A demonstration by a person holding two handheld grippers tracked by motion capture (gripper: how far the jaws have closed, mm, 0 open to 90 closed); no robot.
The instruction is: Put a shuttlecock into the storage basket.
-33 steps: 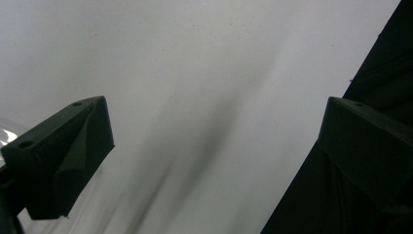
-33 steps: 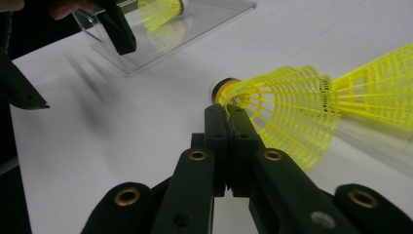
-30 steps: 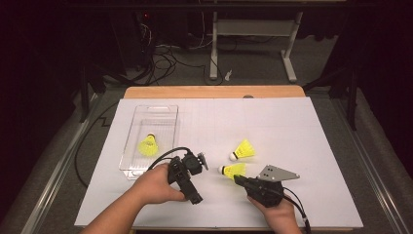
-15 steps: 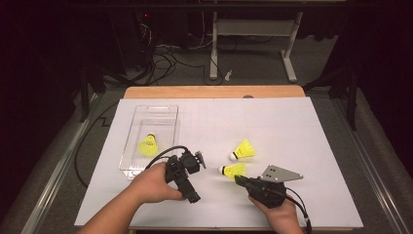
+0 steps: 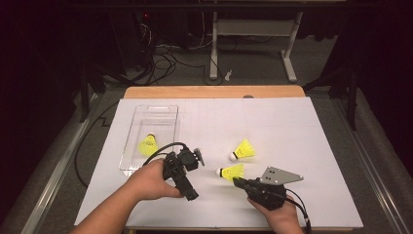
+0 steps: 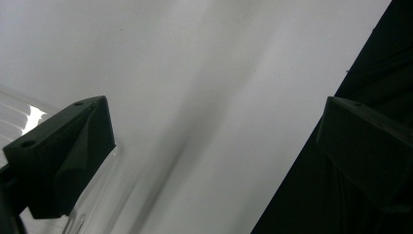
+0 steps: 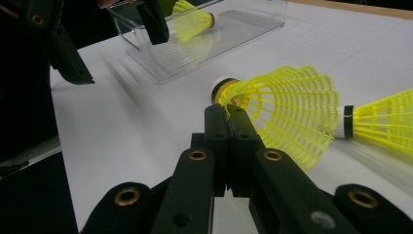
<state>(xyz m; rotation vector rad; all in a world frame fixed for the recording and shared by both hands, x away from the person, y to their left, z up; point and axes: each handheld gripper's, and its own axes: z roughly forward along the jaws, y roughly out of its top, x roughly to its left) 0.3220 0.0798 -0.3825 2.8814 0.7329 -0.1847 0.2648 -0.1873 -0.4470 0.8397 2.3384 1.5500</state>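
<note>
Overhead, a clear plastic box [image 5: 152, 117] lies on white paper [image 5: 292, 126] covering a table, and everything else is placed from that box. Inside the box, toward its near end, a yellow shuttlecock [image 5: 147, 145] lies on its side, its white cork pointing to the far right and its skirt opening toward the near left. Just beside the box's near right corner, the left gripper [image 5: 195, 157] hovers in the person's left hand [image 5: 148, 179]; in the left gripper view its two black jaws stand wide apart with nothing between them, white paper and a sliver of clear box wall behind. Farther right of the box, two more yellow shuttlecocks lie on the paper. The farther one [image 5: 243, 150] has its long axis slanting, cork toward the near left. The nearer shuttlecock [image 5: 232, 171] lies almost level across the table, cork pointing left toward the box, skirt to the right. The right gripper [image 5: 237, 181], held in the right hand [image 5: 277, 214], meets this nearer shuttlecock; in the right gripper view its jaws are pressed together, seemingly pinching the skirt's edge [image 7: 287, 102] near the cork.
</note>
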